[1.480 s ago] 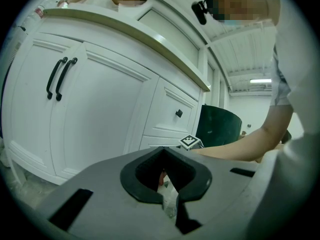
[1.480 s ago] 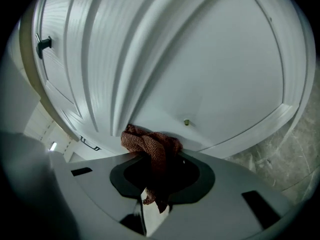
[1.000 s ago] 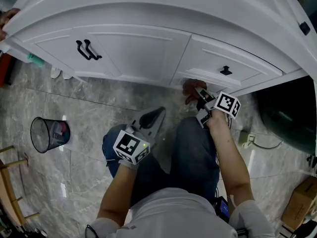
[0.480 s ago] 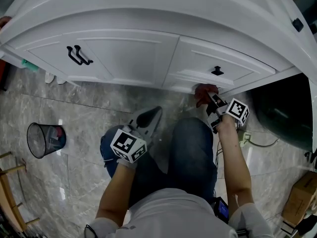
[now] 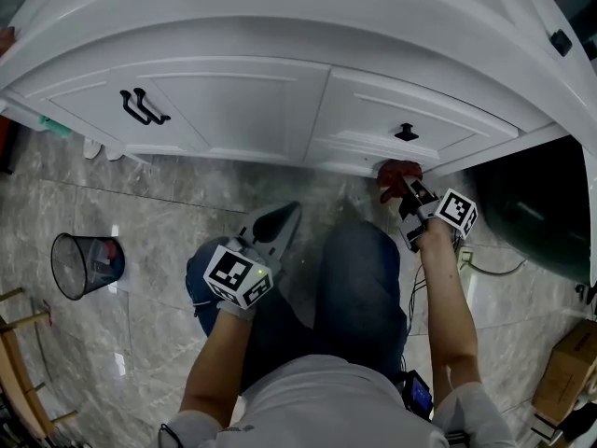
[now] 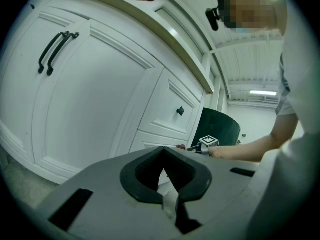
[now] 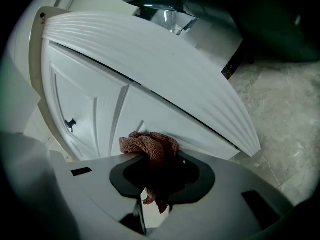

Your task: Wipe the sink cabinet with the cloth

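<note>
Rust-brown cloth [image 5: 398, 173] wiping low on white sink cabinet [image 5: 242, 101].
Pinched in right gripper [image 5: 403, 187], slid rightward to centre right, now under drawer knob [image 5: 406, 133]; wiping progressing. Left gripper [image 5: 283, 218] closed, empty, lower centre.

The grey marbled floor [image 5: 159, 231] carries the white sink cabinet [image 5: 242, 101], with a black mesh wastebasket [image 5: 89, 261] standing off to the left and a cardboard box [image 5: 562, 376] far right.

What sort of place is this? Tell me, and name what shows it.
Probably a bathroom or a mock-up of one: a white sink cabinet with black handles, a polished stone-tile floor and a mesh waste bin on it. The right gripper holds a cloth at the cabinet's lower edge.
</note>
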A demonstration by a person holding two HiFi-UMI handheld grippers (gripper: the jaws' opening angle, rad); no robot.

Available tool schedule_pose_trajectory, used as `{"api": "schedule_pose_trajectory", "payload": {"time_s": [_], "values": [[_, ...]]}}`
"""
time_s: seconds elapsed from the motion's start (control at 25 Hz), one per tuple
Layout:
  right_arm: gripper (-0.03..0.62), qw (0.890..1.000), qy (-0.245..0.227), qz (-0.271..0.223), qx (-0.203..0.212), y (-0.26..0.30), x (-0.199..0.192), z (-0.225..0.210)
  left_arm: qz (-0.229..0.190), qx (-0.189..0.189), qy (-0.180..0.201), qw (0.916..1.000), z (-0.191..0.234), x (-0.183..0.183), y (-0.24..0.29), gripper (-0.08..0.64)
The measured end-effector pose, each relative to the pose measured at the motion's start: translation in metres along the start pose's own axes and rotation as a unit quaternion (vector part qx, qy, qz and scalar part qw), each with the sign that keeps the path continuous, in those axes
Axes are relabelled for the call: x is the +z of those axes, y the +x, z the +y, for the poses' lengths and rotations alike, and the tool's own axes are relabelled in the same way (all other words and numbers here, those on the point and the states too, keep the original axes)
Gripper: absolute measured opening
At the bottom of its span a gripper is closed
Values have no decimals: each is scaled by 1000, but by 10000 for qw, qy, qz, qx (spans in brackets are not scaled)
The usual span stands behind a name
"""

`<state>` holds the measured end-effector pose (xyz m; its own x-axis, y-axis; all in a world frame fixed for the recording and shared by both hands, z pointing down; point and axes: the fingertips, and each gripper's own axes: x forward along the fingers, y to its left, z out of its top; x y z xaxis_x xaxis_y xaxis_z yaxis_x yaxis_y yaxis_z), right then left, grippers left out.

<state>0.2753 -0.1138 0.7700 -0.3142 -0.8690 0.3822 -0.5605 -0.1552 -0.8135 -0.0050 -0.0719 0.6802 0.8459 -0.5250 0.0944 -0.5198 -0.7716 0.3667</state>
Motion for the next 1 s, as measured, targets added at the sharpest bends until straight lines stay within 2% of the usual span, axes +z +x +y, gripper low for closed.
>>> {"api": "schedule_pose_trajectory", "payload": {"time_s": [0.2,0.52,1.0], "values": [[98,9999,-45,166,18,10,-8,-11,25,-9,95,10000,-7,0,-1,11],[98,9972,-373,557,-318,35,-34,-28,21,37,119,9999,-9,3,-8,11],[98,9941,-382,933,-389,71,-72,-17,-32,57,142,9999,-13,7,-16,11]]}}
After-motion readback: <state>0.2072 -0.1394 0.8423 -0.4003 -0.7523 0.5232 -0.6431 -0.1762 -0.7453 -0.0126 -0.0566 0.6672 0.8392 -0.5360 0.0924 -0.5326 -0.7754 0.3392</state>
